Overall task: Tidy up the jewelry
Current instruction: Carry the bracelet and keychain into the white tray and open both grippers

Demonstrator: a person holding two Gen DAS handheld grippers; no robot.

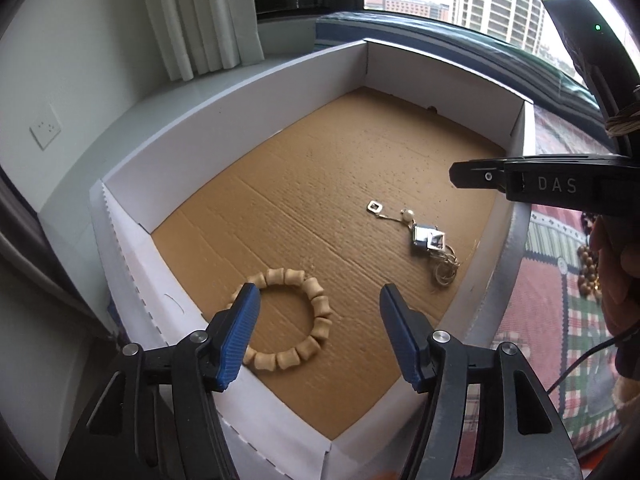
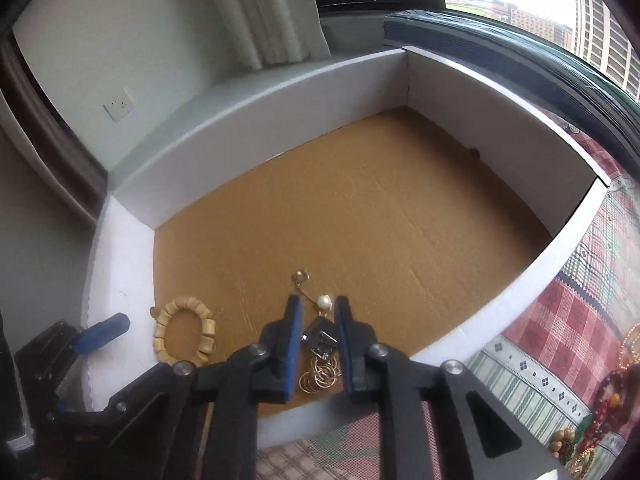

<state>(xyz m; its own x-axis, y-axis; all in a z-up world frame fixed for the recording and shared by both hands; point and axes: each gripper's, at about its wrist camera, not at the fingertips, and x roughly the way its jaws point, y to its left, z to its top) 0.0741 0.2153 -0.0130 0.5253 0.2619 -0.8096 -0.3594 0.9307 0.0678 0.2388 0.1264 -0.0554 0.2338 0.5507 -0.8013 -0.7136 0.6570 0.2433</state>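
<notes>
A white-walled box [image 1: 240, 120] with a brown cardboard floor holds two pieces. A pale wooden bead bracelet [image 1: 316, 312] lies flat near the front left corner. My left gripper [image 1: 319, 292] hovers open over it, and its left blue pad hides part of the ring. A tangled piece with a pearl, a square pendant and gold rings [image 1: 428, 238] lies at the right. In the right wrist view that piece [image 2: 318, 340] rests on the floor between the narrowly parted jaws of my right gripper [image 2: 318, 302], untouched by the pads. The bracelet [image 2: 184, 334] is to its left.
The box [image 2: 280, 128] sits on a red and green plaid cloth [image 2: 560, 320]. More jewelry lies on the cloth at the right: red beads [image 2: 612, 392] and brown wooden beads [image 1: 588, 264]. Beyond the box are a curtain [image 1: 200, 20], a wall socket [image 1: 45, 131] and a window.
</notes>
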